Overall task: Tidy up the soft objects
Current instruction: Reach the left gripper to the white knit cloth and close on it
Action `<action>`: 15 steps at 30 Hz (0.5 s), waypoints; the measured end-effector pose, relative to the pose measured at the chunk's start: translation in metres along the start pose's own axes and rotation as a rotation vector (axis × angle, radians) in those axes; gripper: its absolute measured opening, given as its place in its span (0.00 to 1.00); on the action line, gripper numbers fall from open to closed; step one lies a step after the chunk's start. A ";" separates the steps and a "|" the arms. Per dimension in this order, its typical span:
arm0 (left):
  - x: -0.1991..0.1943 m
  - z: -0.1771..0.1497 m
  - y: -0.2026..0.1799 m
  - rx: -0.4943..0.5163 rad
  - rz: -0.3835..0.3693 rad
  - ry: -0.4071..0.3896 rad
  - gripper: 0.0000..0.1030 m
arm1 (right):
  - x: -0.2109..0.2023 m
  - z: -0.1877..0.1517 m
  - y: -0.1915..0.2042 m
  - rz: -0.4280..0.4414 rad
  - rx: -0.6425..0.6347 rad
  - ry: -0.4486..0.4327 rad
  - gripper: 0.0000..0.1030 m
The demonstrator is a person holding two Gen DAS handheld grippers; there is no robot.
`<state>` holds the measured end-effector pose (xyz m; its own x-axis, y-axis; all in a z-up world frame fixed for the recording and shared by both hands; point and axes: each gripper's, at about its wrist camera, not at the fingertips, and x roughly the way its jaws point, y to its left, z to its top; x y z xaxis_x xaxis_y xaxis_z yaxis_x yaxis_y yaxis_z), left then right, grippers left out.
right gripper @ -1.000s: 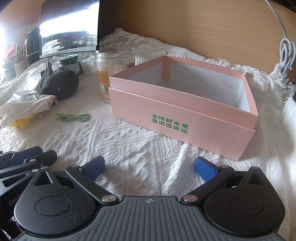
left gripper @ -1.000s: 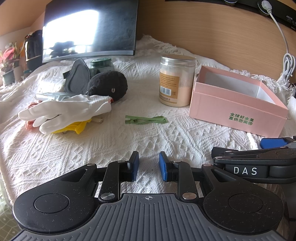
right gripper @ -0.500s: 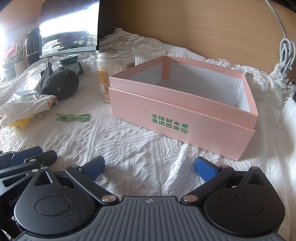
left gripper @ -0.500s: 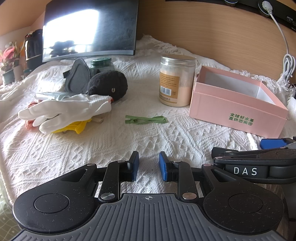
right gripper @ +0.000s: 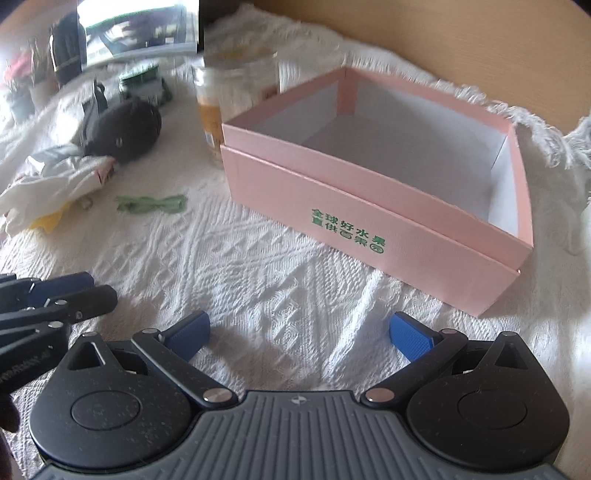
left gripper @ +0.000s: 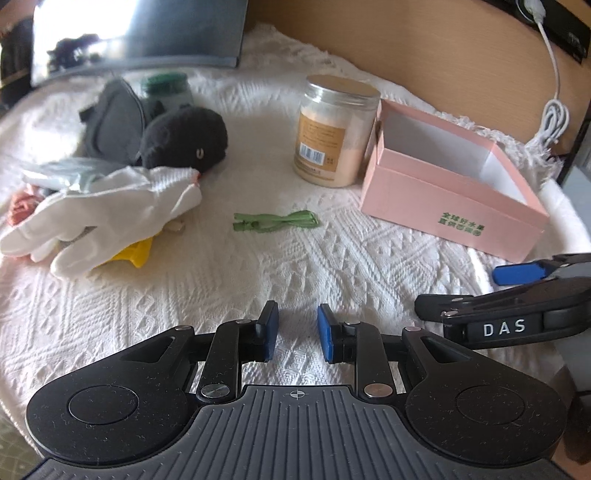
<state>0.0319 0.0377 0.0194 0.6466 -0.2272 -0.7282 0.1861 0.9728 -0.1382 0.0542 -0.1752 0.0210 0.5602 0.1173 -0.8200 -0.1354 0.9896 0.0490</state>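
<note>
A white glove (left gripper: 99, 218) lies at the left on a yellow cloth (left gripper: 135, 254), beside a black plush toy (left gripper: 184, 138) and a grey eye mask (left gripper: 110, 118). A green ribbon (left gripper: 275, 221) lies mid-table. An empty pink box (right gripper: 388, 192) stands at the right, also in the left wrist view (left gripper: 454, 206). My left gripper (left gripper: 297, 332) is empty with a narrow gap between its pads, low over the cloth. My right gripper (right gripper: 299, 332) is wide open and empty in front of the box.
A clear jar of powder (left gripper: 334, 129) stands left of the box. A green-lidded jar (left gripper: 168, 85) and a dark monitor (left gripper: 140, 29) are at the back. A white cable (left gripper: 550, 110) hangs on the wooden headboard. A white knitted cover (left gripper: 332, 266) spans the surface.
Both grippers have lifted and tipped slightly; the views shifted and blurred. The jaws kept their openings. No object has moved.
</note>
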 end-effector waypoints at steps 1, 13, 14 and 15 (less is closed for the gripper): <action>0.000 0.002 0.004 -0.016 -0.019 0.014 0.25 | 0.001 0.001 0.001 -0.005 0.001 0.009 1.00; -0.043 0.051 0.103 -0.138 -0.122 -0.084 0.25 | -0.011 0.017 0.026 -0.066 -0.005 0.032 1.00; -0.049 0.057 0.116 -0.136 -0.096 -0.107 0.25 | -0.020 0.024 0.035 -0.081 -0.026 -0.017 1.00; -0.051 0.063 0.125 -0.120 -0.084 -0.113 0.25 | -0.026 0.029 0.043 -0.090 -0.045 -0.055 1.00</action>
<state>0.0685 0.1677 0.0817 0.7129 -0.3054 -0.6313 0.1578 0.9470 -0.2799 0.0579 -0.1332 0.0612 0.6157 0.0335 -0.7872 -0.1183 0.9917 -0.0503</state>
